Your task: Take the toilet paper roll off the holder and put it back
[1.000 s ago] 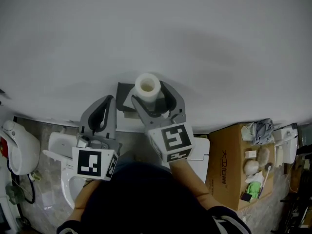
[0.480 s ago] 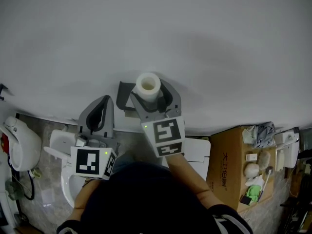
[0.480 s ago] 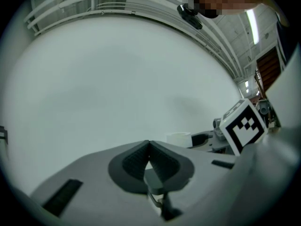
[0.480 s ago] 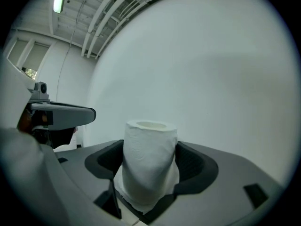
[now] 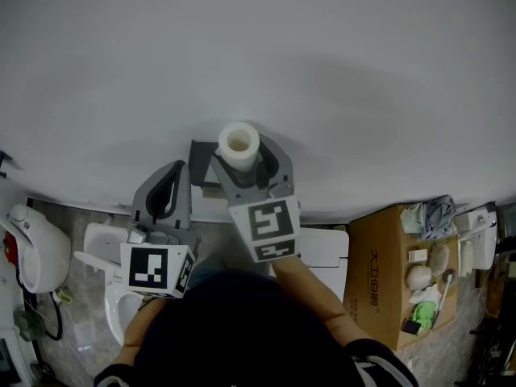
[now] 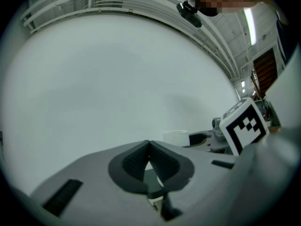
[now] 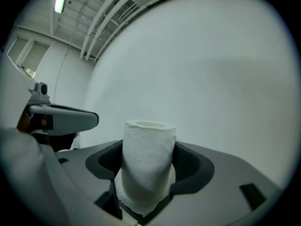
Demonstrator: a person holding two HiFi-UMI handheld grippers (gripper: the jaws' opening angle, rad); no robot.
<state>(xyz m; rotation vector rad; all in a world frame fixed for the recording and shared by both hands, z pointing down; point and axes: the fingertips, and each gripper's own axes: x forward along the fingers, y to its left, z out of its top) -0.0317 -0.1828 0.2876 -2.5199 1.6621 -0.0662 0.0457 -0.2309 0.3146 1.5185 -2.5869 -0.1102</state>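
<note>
Standing upright in the clenched right gripper (image 5: 244, 166), the toilet paper roll (image 5: 239, 143) is shown in the head view close to the white wall (image 5: 266, 55). It is held just beside a dark bracket (image 5: 199, 160) that is probably the holder, though its shape is poorly shown from above. The left gripper (image 5: 172, 176) is carried lower and to the left, apart from the roll. In the left gripper view its jaws are pressed together with nothing between them. Only the top of the roll and the right gripper's marker cube (image 6: 244, 125) are caught off to the right. In the right gripper view the paper is gripped on both sides by the ribbed pads (image 7: 188, 163), with the open core facing up. That detail of the hold is not given from the head, while the bracket, seen from the head, is absent here. The roll is judged to be off the holder, so the return step is in hand. For the next move, the core would need to be lined up with the holder's arm and slid on before the grip is let go.
</note>
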